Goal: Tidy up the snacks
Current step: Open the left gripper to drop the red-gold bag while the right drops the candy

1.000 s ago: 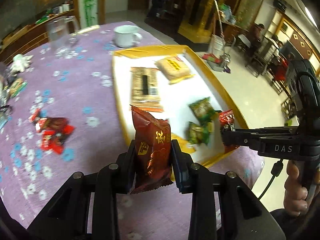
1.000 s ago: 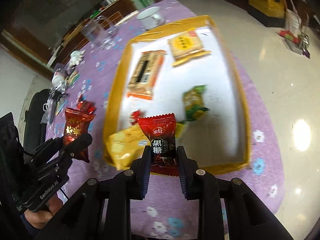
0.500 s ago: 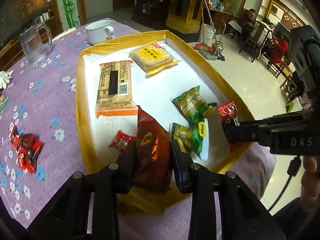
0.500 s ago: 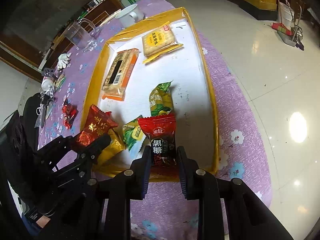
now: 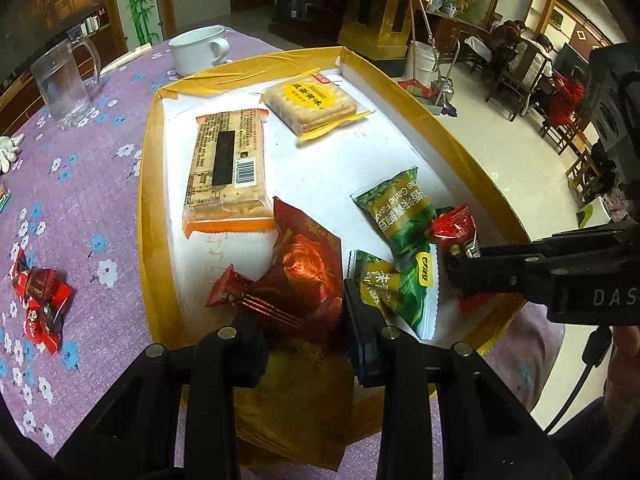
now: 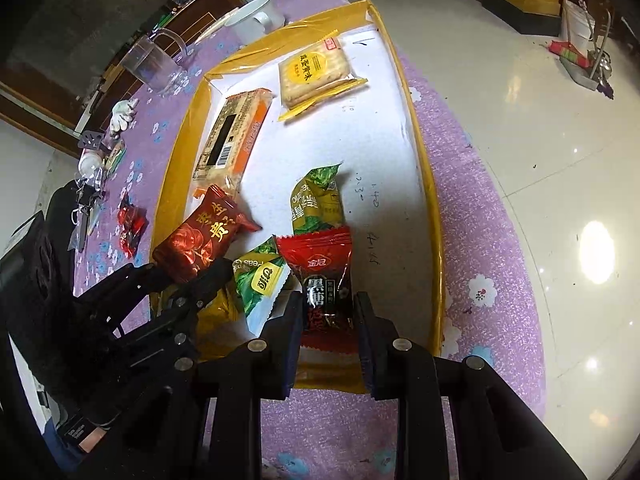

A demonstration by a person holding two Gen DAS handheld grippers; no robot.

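Note:
A yellow-rimmed white tray (image 5: pixel 144 184) (image 6: pixel 424 184) lies on the purple flowered tablecloth. My left gripper (image 5: pixel 300 308) (image 6: pixel 188 276) is shut on a dark red snack packet (image 5: pixel 308 272) (image 6: pixel 200 244) and holds it low over the tray's near left corner. My right gripper (image 6: pixel 327 312) (image 5: pixel 456 268) has a red brown-sugar candy packet (image 6: pixel 326 276) (image 5: pixel 456 228) between its pads over the tray's near end. Its jaws are opening, and the pads still touch the packet. Two green pea packets (image 5: pixel 400 216) (image 6: pixel 316 204) lie between the grippers.
Two cracker packs (image 5: pixel 228 168) (image 5: pixel 312 100) lie further back in the tray. A small red candy (image 5: pixel 228 288) and a yellow packet (image 5: pixel 292 380) sit at its near end. Loose red candies (image 5: pixel 40 300) lie on the cloth at left. A mug (image 5: pixel 200 48) and glass jug (image 5: pixel 60 80) stand behind.
Both grippers came in over the tray's near end and sank toward it, each still carrying its packet. The right jaws have parted very slightly.

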